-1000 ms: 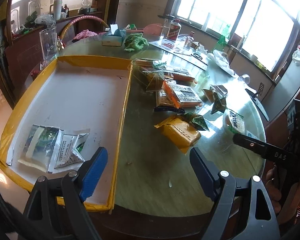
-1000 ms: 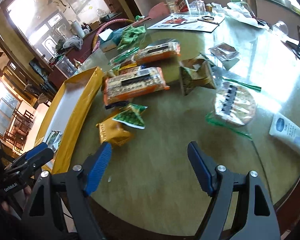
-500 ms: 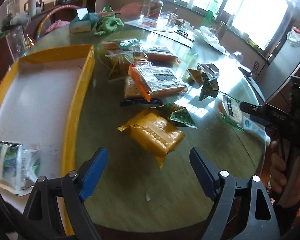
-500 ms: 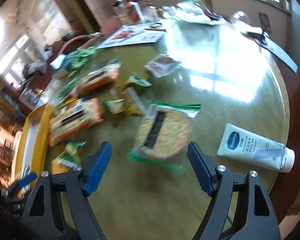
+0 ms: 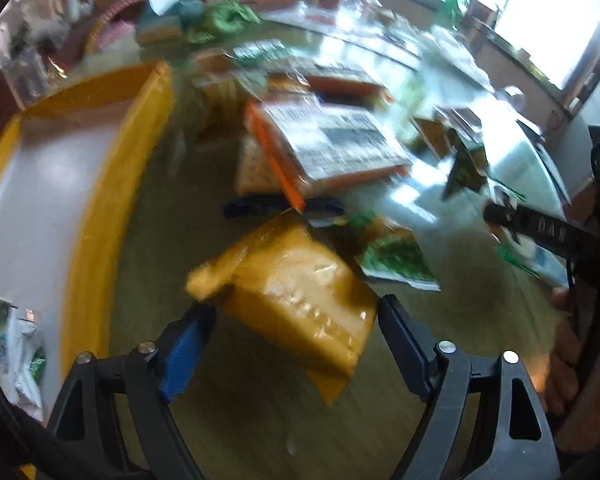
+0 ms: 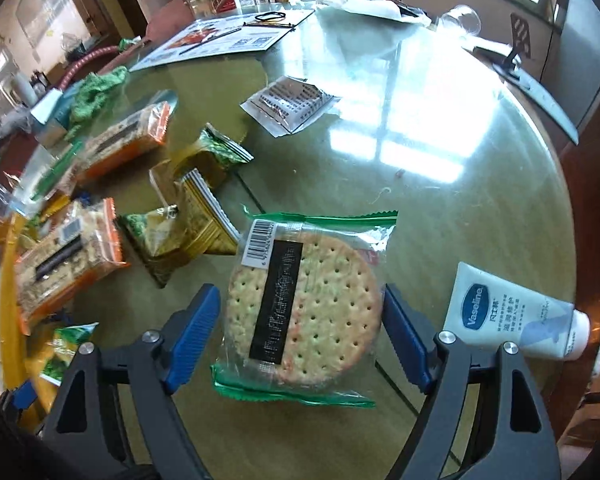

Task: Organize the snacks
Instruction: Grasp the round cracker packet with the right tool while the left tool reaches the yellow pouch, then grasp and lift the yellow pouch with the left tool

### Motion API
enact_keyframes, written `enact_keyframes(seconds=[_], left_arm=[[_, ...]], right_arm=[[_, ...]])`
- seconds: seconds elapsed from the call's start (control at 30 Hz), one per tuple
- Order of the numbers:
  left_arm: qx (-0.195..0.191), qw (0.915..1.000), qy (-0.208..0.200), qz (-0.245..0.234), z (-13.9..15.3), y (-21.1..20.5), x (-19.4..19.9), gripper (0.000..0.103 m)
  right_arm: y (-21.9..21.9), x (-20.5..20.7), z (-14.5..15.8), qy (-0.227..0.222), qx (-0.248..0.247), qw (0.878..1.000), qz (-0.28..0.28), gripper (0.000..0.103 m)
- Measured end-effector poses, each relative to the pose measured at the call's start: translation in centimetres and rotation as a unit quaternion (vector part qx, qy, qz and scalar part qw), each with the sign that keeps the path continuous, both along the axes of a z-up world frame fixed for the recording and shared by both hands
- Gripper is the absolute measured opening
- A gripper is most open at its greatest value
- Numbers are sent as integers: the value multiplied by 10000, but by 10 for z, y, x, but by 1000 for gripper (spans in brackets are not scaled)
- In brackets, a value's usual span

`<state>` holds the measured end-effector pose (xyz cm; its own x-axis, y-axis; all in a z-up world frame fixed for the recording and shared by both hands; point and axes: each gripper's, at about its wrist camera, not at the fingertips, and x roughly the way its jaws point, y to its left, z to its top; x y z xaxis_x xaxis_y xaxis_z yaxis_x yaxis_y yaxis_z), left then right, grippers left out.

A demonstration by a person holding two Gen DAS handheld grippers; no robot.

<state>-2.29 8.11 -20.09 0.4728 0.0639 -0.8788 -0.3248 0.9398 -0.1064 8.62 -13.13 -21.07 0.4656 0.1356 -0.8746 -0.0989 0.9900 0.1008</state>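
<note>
Right wrist view: the right gripper stands spread, its two ribbed blue pads either side of one round cracker pack, a dimpled disc in clear green-edged film; one white lotion tube lies at 3 o'clock. Left wrist view, blurred: the left gripper is apart around one crinkly orange packet; one yellow-rimmed tray at 10 o'clock

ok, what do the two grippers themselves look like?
Same build on both: the left gripper and right gripper have black open-frame plastic arms with silver rivets and ribbed blue pads on the fingers. White lettering shows on the right one's black body in the left view. No cables visible.
</note>
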Motion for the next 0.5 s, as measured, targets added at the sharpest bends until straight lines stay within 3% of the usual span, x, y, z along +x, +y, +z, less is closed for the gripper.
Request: enact_keyframes(seconds=[0.2, 0.5], left_arm=[[72, 9998, -155, -78, 1, 4, -15, 59], [204, 9991, -191, -317, 1, 1, -39, 53]], right_arm=[[6, -4, -2, -179, -281, 9994, 107, 78], [7, -14, -1, -182, -319, 9989, 297, 77]])
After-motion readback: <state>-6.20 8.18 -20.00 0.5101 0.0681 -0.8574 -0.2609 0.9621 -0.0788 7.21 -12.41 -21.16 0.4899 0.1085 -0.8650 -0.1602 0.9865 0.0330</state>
